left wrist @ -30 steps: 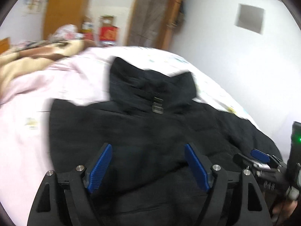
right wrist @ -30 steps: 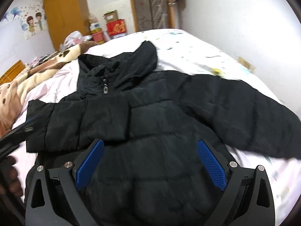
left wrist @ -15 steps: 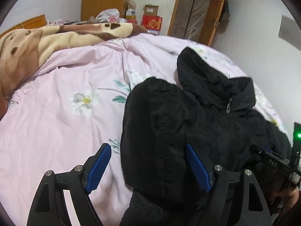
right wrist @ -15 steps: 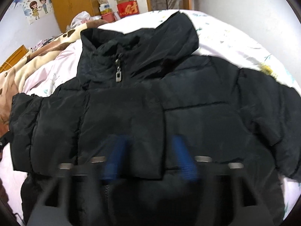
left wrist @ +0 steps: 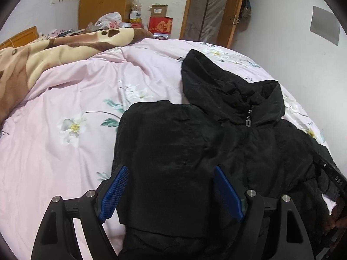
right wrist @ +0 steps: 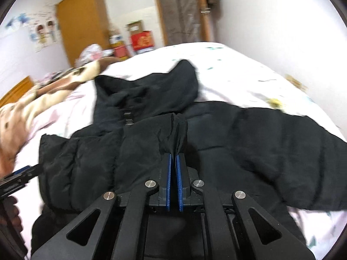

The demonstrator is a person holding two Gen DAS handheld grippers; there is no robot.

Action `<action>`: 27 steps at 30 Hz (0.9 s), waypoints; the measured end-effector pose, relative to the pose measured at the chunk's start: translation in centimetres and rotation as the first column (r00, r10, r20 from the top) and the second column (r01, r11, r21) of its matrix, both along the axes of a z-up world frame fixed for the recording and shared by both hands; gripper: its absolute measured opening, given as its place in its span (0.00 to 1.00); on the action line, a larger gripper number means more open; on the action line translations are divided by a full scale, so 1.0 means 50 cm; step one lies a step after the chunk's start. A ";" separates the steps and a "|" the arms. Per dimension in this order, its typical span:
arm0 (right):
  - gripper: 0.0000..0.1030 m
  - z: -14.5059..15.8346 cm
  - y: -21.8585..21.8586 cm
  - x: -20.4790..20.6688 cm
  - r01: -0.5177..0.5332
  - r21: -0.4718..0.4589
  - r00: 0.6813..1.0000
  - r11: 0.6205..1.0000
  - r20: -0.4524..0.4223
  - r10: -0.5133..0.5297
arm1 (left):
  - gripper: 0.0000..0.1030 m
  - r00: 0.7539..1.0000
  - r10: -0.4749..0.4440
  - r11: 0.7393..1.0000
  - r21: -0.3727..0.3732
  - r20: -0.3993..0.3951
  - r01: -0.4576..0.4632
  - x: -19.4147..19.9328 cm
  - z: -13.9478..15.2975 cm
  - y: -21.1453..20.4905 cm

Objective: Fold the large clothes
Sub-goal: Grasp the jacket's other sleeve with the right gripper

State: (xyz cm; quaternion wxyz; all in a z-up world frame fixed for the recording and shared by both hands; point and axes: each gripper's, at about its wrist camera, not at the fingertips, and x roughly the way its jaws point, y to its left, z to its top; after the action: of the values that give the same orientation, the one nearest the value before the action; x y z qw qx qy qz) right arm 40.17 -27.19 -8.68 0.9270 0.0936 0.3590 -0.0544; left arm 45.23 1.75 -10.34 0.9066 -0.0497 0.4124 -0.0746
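Observation:
A black padded hooded jacket (left wrist: 216, 143) lies front up on a pink floral bed cover (left wrist: 65, 143). One sleeve is folded across its chest; the other sleeve (right wrist: 271, 151) stretches out to the right. My left gripper (left wrist: 171, 188) is open and empty, its blue pads on either side of the folded sleeve, above it. My right gripper (right wrist: 173, 164) is shut on a pinch of jacket fabric (right wrist: 176, 130) at the chest and pulls it up into a ridge. The right gripper's body shows at the left wrist view's right edge (left wrist: 334, 177).
A brown and cream blanket (left wrist: 43, 52) lies at the bed's far left. Behind the bed stand a wooden wardrobe (left wrist: 104, 2), boxes and bags (left wrist: 160, 23), and a door (left wrist: 212, 10). A white wall (left wrist: 292, 43) runs close along the bed's right side.
My right gripper has closed from wide open onto the jacket's chest fabric. My left gripper swung left to look over the folded sleeve and the bed, staying open.

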 end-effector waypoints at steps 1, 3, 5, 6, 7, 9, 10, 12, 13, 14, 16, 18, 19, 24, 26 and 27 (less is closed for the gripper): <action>0.05 -0.008 -0.006 0.001 0.007 -0.006 1.000 1.000 -0.012 -0.007 | 0.79 1.000 -0.005 1.000 0.021 -0.011 0.005 0.006 -0.005 -0.010; 0.05 -0.025 -0.014 0.004 0.014 -0.003 0.999 1.000 -0.041 -0.014 | 0.79 1.000 -0.014 0.998 0.053 -0.014 0.015 0.017 -0.016 -0.024; 0.05 -0.040 -0.021 0.007 0.027 -0.007 0.998 1.000 -0.058 -0.027 | 0.79 0.999 -0.026 0.996 0.087 -0.030 0.028 0.032 -0.030 -0.040; 0.05 -0.044 -0.025 0.007 0.035 -0.009 0.998 0.999 -0.059 -0.036 | 0.79 0.999 -0.024 0.995 0.097 -0.035 0.027 0.041 -0.038 -0.045; 0.05 -0.048 -0.030 0.006 0.041 -0.012 0.997 0.999 -0.063 -0.042 | 0.79 0.999 -0.016 0.994 0.103 -0.046 0.021 0.048 -0.043 -0.046; 0.05 -0.059 -0.034 0.014 0.047 -0.031 0.996 0.998 -0.076 -0.049 | 0.79 0.999 0.011 0.996 0.094 -0.052 -0.006 0.065 -0.055 -0.045; 0.05 -0.064 -0.035 0.018 0.044 -0.042 0.995 0.998 -0.085 -0.047 | 0.79 0.998 0.013 0.996 0.092 -0.066 -0.007 0.073 -0.062 -0.044; 0.05 -0.076 -0.039 0.023 0.046 -0.063 0.993 0.997 -0.107 -0.053 | 0.79 0.994 0.005 0.994 0.105 -0.105 0.007 0.091 -0.082 -0.048; 0.05 -0.082 -0.041 0.025 0.047 -0.063 0.992 0.997 -0.114 -0.054 | 0.79 0.995 0.007 0.993 0.115 -0.102 0.005 0.094 -0.090 -0.049; 0.05 -0.088 -0.043 0.027 0.049 -0.066 0.991 0.997 -0.123 -0.057 | 0.79 0.995 0.007 0.993 0.122 -0.097 0.004 0.094 -0.094 -0.050; 0.05 -0.099 -0.046 0.028 0.053 -0.069 0.989 0.996 -0.136 -0.062 | 0.81 0.995 -0.002 0.991 0.130 -0.099 0.015 0.096 -0.103 -0.053; 0.05 -0.106 -0.046 0.028 0.053 -0.083 0.987 0.995 -0.146 -0.065 | 0.83 0.993 0.001 0.990 0.137 -0.117 0.015 0.100 -0.113 -0.051; 0.05 -0.108 -0.046 0.029 0.055 -0.089 0.986 0.994 -0.152 -0.068 | 0.84 0.992 0.006 0.991 0.130 -0.123 0.010 0.101 -0.115 -0.049; 0.12 -0.095 -0.058 0.020 0.076 -0.093 0.981 0.993 -0.173 -0.092 | 0.85 0.990 0.033 0.995 0.093 -0.140 -0.020 0.094 -0.099 -0.028; 0.20 -0.071 -0.074 -0.002 0.102 -0.078 0.983 0.992 -0.142 -0.113 | 0.85 0.991 0.030 0.997 0.078 -0.130 -0.020 0.082 -0.083 -0.024; 0.21 -0.060 -0.081 -0.012 0.108 -0.064 0.984 0.992 -0.135 -0.116 | 0.85 0.992 0.033 0.997 0.076 -0.123 -0.024 0.071 -0.075 -0.021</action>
State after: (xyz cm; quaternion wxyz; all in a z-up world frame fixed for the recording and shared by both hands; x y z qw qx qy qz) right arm 39.58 -31.24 -11.68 0.8976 0.0834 0.4150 -0.1231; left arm 48.79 0.68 -14.07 0.8813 -0.0264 0.4699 -0.0431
